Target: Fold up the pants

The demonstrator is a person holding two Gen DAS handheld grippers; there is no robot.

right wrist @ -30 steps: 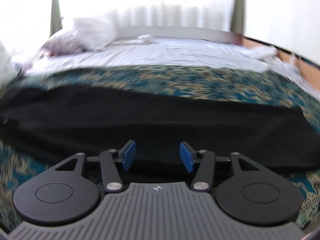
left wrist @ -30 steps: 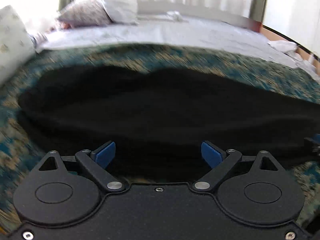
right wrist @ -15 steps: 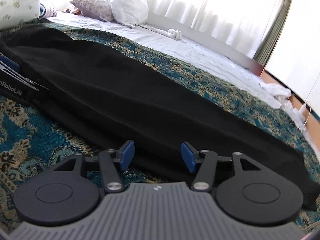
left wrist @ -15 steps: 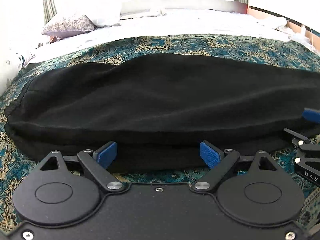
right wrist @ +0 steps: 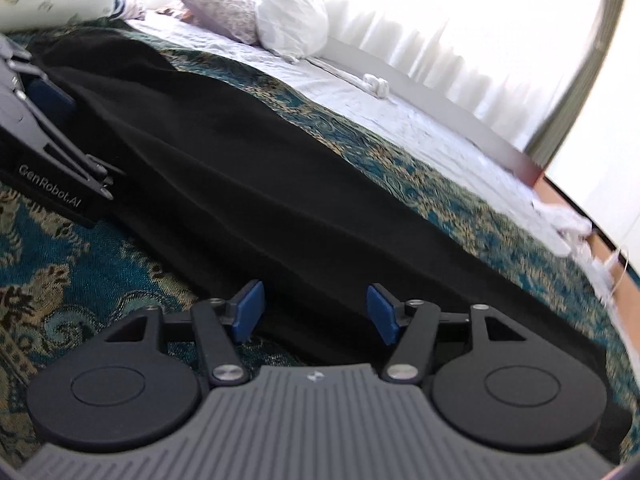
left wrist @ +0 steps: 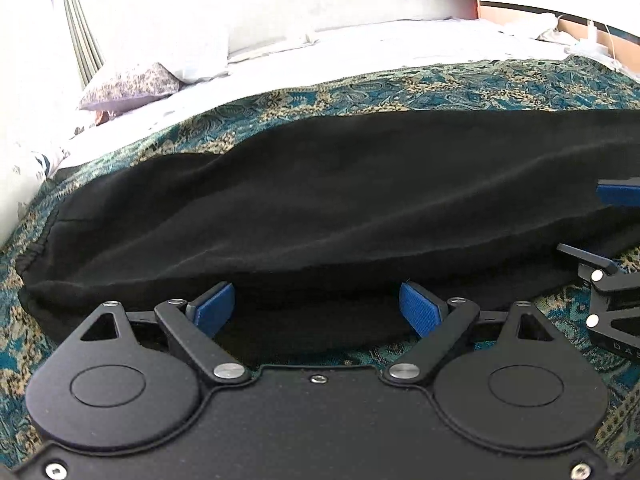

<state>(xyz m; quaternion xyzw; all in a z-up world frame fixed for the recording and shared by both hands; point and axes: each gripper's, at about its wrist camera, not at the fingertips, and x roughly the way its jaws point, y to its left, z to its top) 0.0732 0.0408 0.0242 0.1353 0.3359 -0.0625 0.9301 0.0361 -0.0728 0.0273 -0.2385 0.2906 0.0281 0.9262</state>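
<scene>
the black pants (left wrist: 340,200) lie lengthwise, seemingly already doubled leg on leg, across the teal patterned bedspread (left wrist: 480,84) on the bed. the left claw (left wrist: 316,310) is spread wide at the near edge, gripping nothing; the right claw (right wrist: 314,312) is likewise open and empty further along that edge. risk, as i judge it: a claw could pinch only the top layer, or snag the bedspread underneath, so the fold drags crooked. "genrobot.ai" reads on the left tool's side in the right view.

The left gripper (right wrist: 48,136) carries white lettering "GenRobot.AI" along its black side. The right gripper (left wrist: 612,280) shows a partial "D A S", cut off.
</scene>
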